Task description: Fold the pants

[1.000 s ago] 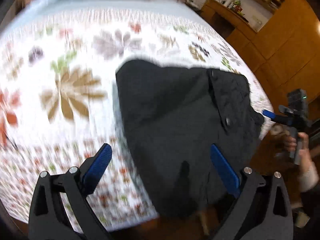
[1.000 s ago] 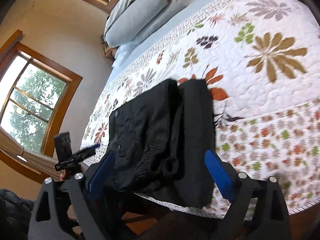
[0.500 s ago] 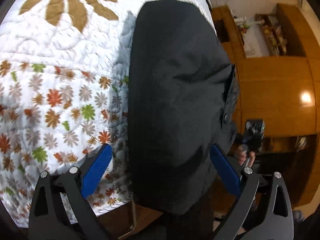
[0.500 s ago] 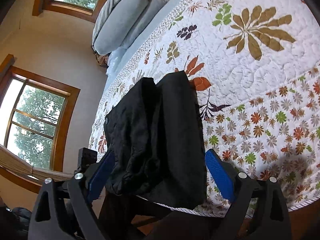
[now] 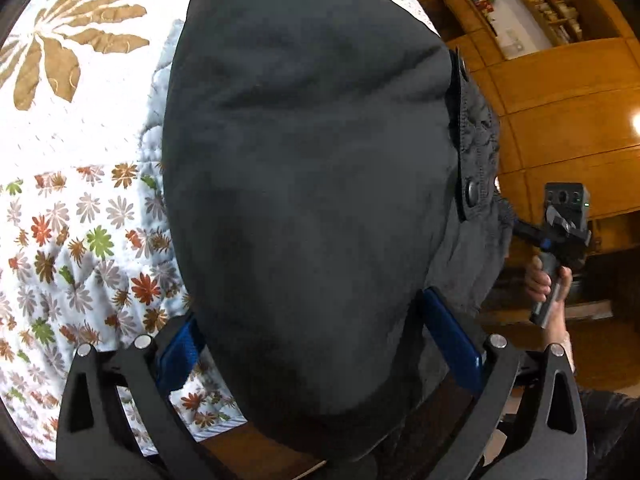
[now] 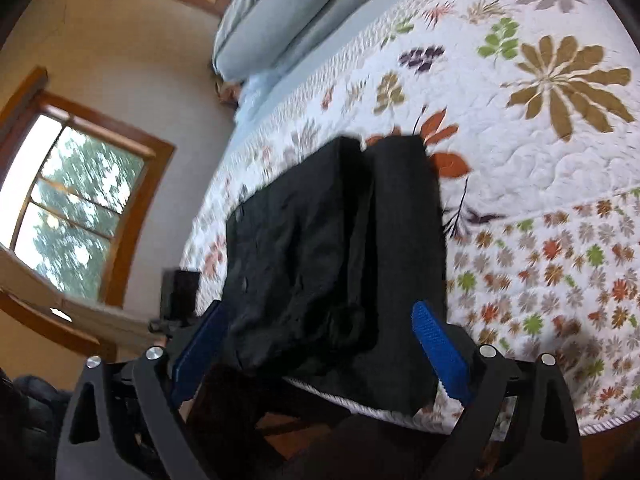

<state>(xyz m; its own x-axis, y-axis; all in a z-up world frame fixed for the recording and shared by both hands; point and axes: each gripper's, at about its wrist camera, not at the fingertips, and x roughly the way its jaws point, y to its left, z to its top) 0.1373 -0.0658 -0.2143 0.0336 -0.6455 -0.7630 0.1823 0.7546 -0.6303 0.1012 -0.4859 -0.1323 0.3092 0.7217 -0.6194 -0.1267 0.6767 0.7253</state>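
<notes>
The folded black fabric pants (image 5: 304, 184) lie at the near edge of the floral quilted bed (image 5: 80, 168), overhanging it. Both the left gripper (image 5: 316, 344) and right gripper (image 6: 320, 340) have closed in since a second ago, jaws spread wide astride the bundle, gripping nothing; a further fold or lift appears imminent.

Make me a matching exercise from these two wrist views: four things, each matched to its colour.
Things:
1. pants
2. pillow
3. finger pads of the right hand-held gripper
4. cabinet

Colours:
A. blue
B. orange-brown wood
C. black
D. pale grey-blue

Pairs: 1-C, 2-D, 3-A, 4-B
</notes>
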